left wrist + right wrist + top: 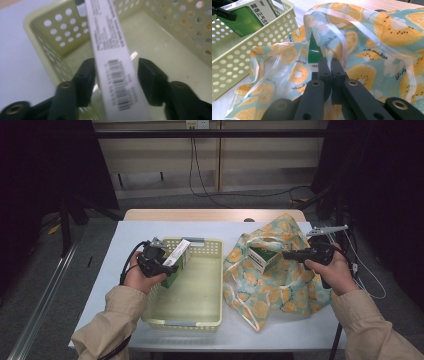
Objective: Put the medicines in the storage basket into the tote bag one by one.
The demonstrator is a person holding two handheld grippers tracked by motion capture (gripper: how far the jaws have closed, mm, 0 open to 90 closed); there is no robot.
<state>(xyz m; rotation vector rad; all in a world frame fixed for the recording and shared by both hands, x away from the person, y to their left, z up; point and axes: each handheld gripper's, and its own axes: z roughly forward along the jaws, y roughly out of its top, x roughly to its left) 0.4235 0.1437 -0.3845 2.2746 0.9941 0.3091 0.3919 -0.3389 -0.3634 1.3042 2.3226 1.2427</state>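
On the left side of the desk (100, 245) I hold my left gripper (162, 265) over the near-left part of the pale yellow basket (207, 270). Its jaws have a green-and-white box (176, 260) between them. In the left gripper view the narrow white side of that box (117, 75), with its barcode, runs up between the two black pads; the left pad sits against it, while on the right I cannot tell whether the pad touches, so I count it as a light pinch across the box's thin side. The box is tilted, its upper end leaning toward the basket's far rim, and it hangs above the basket floor near the left wall.

The basket itself stands on the desk left of centre, its long sides running away from me.

Just beside it on the right lies the fruit-print bag (280, 280), crumpled and open, with a second green-and-white box (264, 258) sitting in its mouth. My right gripper (290, 255) reaches in from the right edge of the desk, level with that box. In the right gripper view its jaws are pressed together on a fold of the bag (337, 53) next to the pale strap (367, 35), holding the fabric up.
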